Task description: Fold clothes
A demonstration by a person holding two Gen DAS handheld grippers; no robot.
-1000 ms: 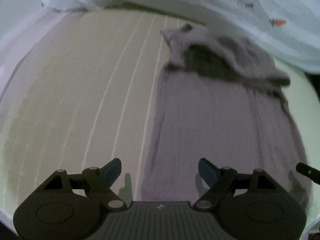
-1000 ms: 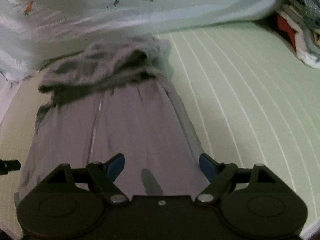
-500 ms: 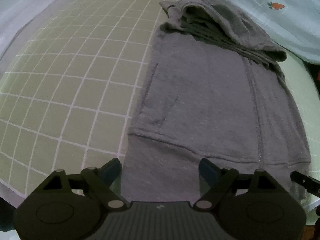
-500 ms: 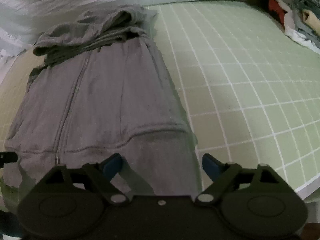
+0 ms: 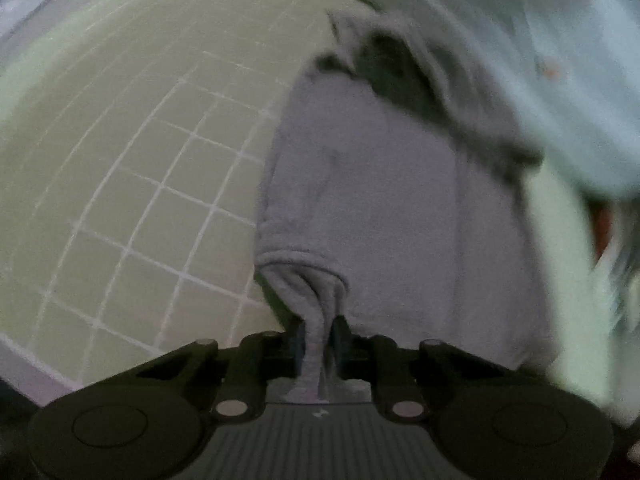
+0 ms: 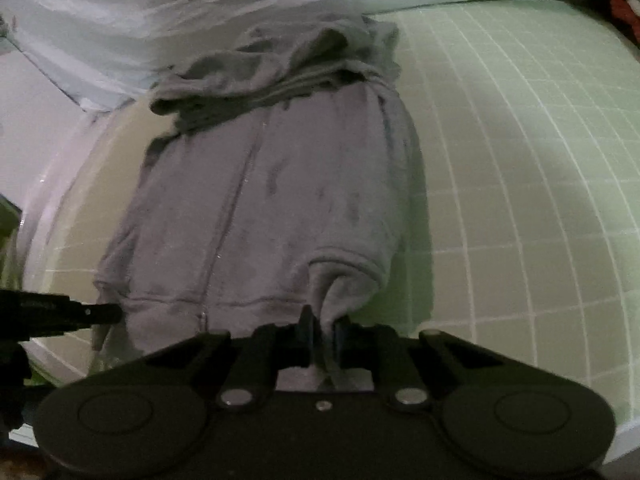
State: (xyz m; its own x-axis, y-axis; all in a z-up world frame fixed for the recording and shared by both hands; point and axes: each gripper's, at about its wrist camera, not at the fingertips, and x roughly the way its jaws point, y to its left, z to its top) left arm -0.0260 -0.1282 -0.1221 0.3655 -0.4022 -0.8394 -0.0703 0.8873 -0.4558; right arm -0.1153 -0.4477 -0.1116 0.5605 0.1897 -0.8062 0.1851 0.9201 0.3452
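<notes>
Gripping the hem corners of the grey hoodie (image 6: 256,200), the left gripper (image 5: 318,336) and right gripper (image 6: 322,330) have just closed their jaws, each pinching bunched fabric. The hoodie lies flat on the checked mattress (image 6: 520,160), hood beside the pale quilt (image 6: 160,20). No lengthwise fold is made yet; judged early.

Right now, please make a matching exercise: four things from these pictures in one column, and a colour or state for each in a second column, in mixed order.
Things:
1. hoodie
2. bed sheet
3. left gripper
4. quilt

Colour or state:
A. pale blue with small carrot prints
B. grey, zipped, lying flat with the hood far from the cameras
C. light green with a white grid
D. shut on a bottom hem corner

Pairs: 1-B, 2-C, 3-D, 4-A
</notes>
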